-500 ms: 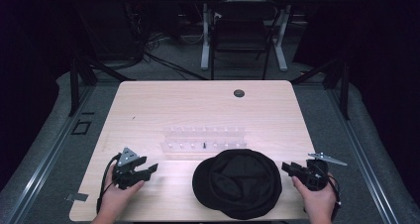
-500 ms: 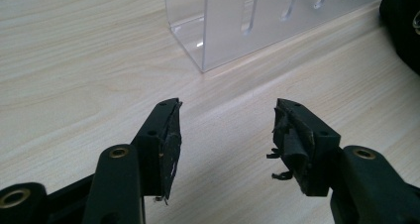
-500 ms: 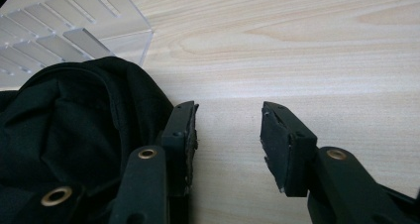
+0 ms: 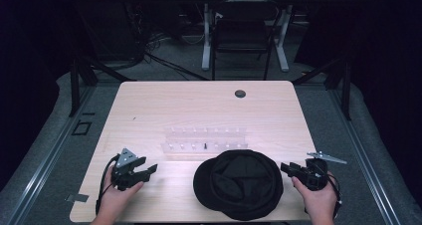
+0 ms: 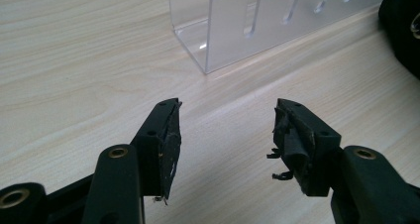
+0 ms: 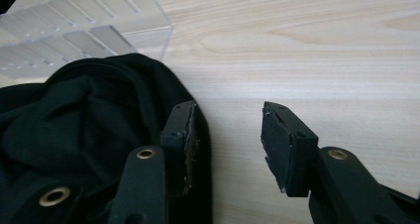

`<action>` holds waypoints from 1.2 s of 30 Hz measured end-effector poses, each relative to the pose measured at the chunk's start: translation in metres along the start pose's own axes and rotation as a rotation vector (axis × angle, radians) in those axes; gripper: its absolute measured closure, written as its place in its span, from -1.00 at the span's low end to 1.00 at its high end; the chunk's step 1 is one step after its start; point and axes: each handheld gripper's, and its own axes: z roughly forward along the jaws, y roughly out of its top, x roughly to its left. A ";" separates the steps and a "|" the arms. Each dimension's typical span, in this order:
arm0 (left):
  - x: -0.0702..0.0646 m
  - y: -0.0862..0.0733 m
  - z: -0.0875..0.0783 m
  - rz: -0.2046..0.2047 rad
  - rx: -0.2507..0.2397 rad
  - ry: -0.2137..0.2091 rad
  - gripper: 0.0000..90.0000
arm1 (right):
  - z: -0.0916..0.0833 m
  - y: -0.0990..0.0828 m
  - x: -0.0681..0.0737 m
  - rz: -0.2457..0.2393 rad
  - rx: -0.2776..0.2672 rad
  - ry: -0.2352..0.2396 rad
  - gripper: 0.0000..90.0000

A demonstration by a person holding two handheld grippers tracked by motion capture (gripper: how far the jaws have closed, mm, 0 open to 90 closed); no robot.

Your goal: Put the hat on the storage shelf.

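Hardly anything is shifting since half a second ago: both hands are staying where they were at the near edge of the desk (image 4: 149,105), the black cap (image 4: 239,182) is lying in the same spot, and the clear plastic rack (image 4: 205,138) is standing unmoved behind it.

At the near left, the person's left hand (image 4: 115,195) is resting on the desk, wrapped around the left gripper (image 4: 147,170), which is pointing level and to the right, toward the cap but well apart from it. In the left gripper view its two black fingers (image 5: 163,144) are standing wide apart and released, with bare wood between them; the near corner of the rack is showing beyond them and a dark edge of the cap at the far right of that view.

At the near right, the right hand (image 4: 316,197) is holding the right gripper (image 4: 287,168) level, aimed left at the cap, with a grey plate sticking out on its top. Its fingers (image 6: 287,144) are also spread and released. In the right gripper view the left one is sitting just at the cap's edge, seemingly over the dark fabric, while the other is hovering over bare wood; I cannot tell whether it is touching the cloth. Nothing is pinched.

The cap is lying upside down, near the front edge, between the two grippers and closer to the right one, its far rim just in front of the rack.
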 end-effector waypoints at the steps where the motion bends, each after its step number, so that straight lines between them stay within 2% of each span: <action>1: 0.000 0.000 0.000 0.001 0.001 0.000 -0.01 | -0.001 0.002 0.003 -0.002 0.008 0.007 0.26; 7: -0.002 0.000 -0.002 0.025 0.013 -0.001 0.00 | -0.005 0.015 0.013 -0.001 0.052 0.042 0.28; 9: -0.002 0.000 -0.001 0.022 0.003 -0.004 0.00 | -0.007 0.017 0.015 -0.028 0.077 0.020 0.28; 11: -0.002 0.000 -0.001 0.020 0.004 -0.005 0.00 | -0.009 0.019 0.017 -0.052 0.088 0.017 0.28; 16: -0.002 0.001 -0.002 0.009 0.021 -0.011 0.00 | -0.012 0.023 0.020 -0.072 0.138 0.006 0.28; 20: -0.003 0.001 -0.001 0.006 0.025 -0.010 -0.01 | -0.016 0.028 0.023 -0.102 0.195 -0.019 0.20; 24: -0.003 0.001 -0.001 0.007 0.030 -0.011 -0.01 | -0.019 0.033 0.026 -0.108 0.223 -0.032 0.18; 27: -0.004 0.001 -0.001 0.013 0.030 -0.009 -0.01 | -0.021 0.039 0.030 -0.110 0.280 -0.043 0.17; 28: -0.004 0.001 -0.001 0.013 0.030 -0.009 -0.01 | -0.021 0.039 0.030 -0.110 0.280 -0.043 0.17; 29: -0.004 0.001 -0.001 0.014 0.031 -0.011 -0.01 | -0.020 0.041 0.033 -0.125 0.326 -0.048 0.26; 31: -0.004 0.000 -0.001 0.012 0.029 -0.010 -0.01 | -0.020 0.041 0.037 -0.142 0.359 -0.063 0.28; 34: -0.004 0.000 -0.001 0.011 0.030 -0.010 -0.01 | -0.018 0.043 0.041 -0.159 0.390 -0.083 0.32; 36: -0.004 0.000 -0.001 0.011 0.029 -0.012 -0.01 | -0.016 0.045 0.043 -0.151 0.403 -0.091 0.33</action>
